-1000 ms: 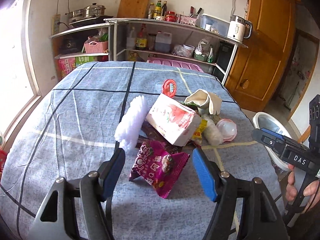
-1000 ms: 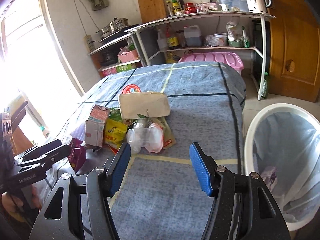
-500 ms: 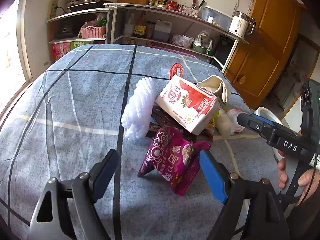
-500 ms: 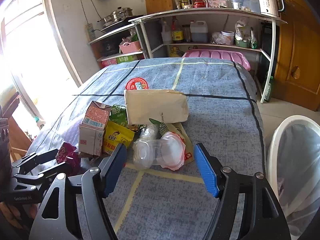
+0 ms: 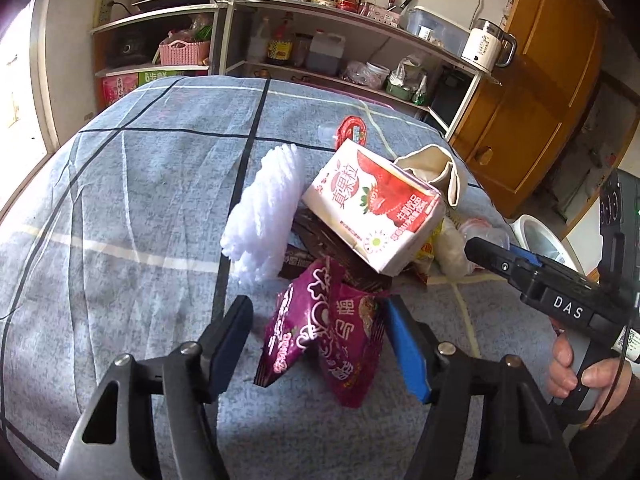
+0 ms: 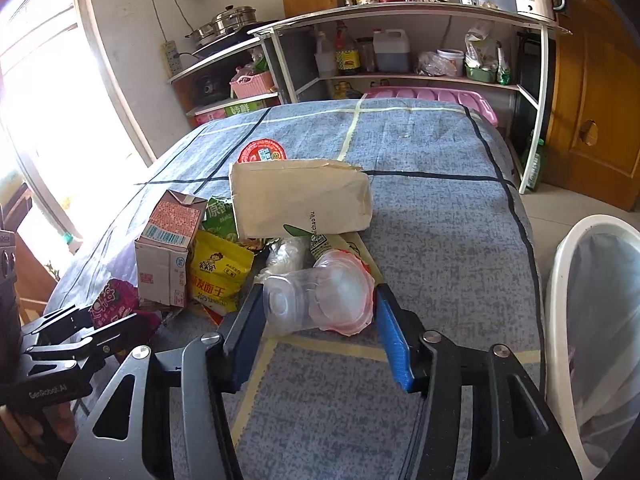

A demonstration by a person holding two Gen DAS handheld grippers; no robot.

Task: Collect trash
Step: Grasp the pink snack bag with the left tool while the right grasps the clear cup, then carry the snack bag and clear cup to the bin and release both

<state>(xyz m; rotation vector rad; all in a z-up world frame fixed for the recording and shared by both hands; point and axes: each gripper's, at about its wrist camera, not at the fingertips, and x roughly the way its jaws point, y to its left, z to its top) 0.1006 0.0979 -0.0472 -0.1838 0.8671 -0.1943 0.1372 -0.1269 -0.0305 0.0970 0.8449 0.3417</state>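
Note:
A pile of trash lies on the blue checked tablecloth [image 5: 120, 184]. My left gripper [image 5: 320, 344] is open, its jaws on either side of a crumpled purple snack bag [image 5: 332, 336], with the right blue pad close to it. Behind the bag are a strawberry milk carton [image 5: 372, 204], white foam netting [image 5: 268, 208] and a tan paper bag [image 5: 436, 168]. My right gripper [image 6: 316, 336] is open around a clear plastic cup with a red-rimmed lid [image 6: 320, 296]. The carton [image 6: 168, 240], a yellow noodle packet [image 6: 220, 272] and the paper bag [image 6: 300, 200] lie beyond it.
A white bin with a clear liner [image 6: 592, 320] stands on the floor right of the table. Metal shelves [image 6: 400, 40] with bottles, pots and a kettle stand behind the table. A wooden door [image 6: 592, 80] is at the far right. A window is at the left.
Both grippers have moved forward and down towards the pile. The left now straddles the purple snack bag and the right now straddles the clear cup.

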